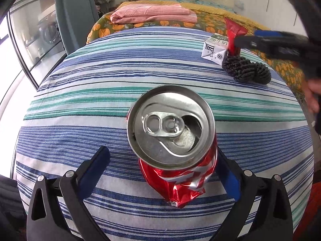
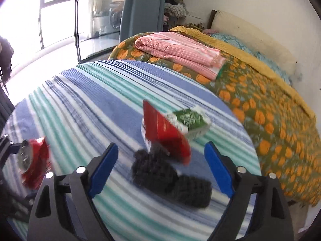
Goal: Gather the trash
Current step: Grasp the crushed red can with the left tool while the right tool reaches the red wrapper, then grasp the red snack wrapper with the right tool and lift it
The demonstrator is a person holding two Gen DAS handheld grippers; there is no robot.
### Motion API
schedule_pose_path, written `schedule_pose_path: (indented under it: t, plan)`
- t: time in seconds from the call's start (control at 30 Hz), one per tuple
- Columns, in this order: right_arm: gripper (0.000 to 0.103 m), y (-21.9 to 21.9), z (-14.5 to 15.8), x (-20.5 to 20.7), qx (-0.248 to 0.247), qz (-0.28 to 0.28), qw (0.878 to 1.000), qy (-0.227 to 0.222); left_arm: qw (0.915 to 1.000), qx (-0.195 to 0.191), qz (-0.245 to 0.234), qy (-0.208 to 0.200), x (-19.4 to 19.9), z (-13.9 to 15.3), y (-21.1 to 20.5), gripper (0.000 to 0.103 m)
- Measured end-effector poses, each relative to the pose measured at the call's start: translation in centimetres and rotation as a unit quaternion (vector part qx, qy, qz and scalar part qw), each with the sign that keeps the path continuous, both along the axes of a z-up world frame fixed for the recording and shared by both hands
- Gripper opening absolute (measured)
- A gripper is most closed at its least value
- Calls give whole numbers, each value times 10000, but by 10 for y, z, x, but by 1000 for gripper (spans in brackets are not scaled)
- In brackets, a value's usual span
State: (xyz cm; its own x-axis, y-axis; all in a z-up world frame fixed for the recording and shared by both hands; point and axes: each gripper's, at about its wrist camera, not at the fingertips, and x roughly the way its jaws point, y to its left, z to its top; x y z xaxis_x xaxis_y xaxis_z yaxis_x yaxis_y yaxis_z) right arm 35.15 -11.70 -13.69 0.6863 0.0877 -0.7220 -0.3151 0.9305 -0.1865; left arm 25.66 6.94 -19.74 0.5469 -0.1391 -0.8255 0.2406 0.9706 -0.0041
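Trash is all uncollected: crushed can [image 1: 172, 140] sits between the spread-open left gripper [image 1: 162, 172] fingers, while red wrapper [image 2: 166, 134], carton [image 2: 190, 122] and black mesh wad [image 2: 170, 178] lie just ahead of the open right gripper [image 2: 160, 172].

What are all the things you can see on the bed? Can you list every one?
soda can: 1, red and silver, crushed, on the striped cloth between the left fingers
snack wrapper: 1, red, leaning by the carton
carton: 1, green and white, behind the wrapper
mesh bundle: 1, black, in front of the carton
striped cloth: 1, blue, teal and white, under the trash
folded blanket: 1, pink, further back on the bed
floral bedspread: 1, green with orange flowers
curtain: 1, grey-blue, by the window
left hand-held gripper: 1, black with blue pads, open
right hand-held gripper: 1, same colours, open
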Motion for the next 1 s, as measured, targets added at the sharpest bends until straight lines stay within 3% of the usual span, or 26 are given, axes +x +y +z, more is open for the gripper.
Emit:
schedule_pose_path:
  t: [0.03,0.07,0.13,0.23,0.37,0.47,0.57,0.7,0.77,0.93,1.0]
  plan:
    - [74,3,0,7,-34,-19,10000,-12,10000,-10,3,0,0,0,0,98]
    - [55,5,-1,13,-53,-49,10000,-10,10000,-13,5,0,0,0,0,98]
    - [31,3,0,24,-31,-163,9998,79,10000,-11,7,1,1,0,0,98]
    - [15,-5,18,21,170,-308,9993,-112,10000,-10,7,0,1,0,0,98]
    - [15,-22,58,-7,980,-285,9939,-424,10000,-9,7,0,1,-1,0,98]
    - [15,-31,72,-37,1575,-93,9863,-476,10000,-6,7,0,1,-1,0,98]
    - [15,-40,52,-71,1868,-56,9818,-323,10000,5,14,-2,1,-1,0,98]
    - [15,-44,6,-125,1760,-28,9844,-77,10000,9,14,-3,1,-1,0,98]
    - [15,-47,-3,-157,1691,-50,9855,-154,10000,11,11,-2,1,-1,0,98]
    - [18,-52,-28,-195,1626,-217,9861,276,10000,13,13,-3,1,-1,-1,97]
    - [37,-55,-37,-204,1529,-271,9869,441,10000,14,14,-2,1,-1,-1,97]
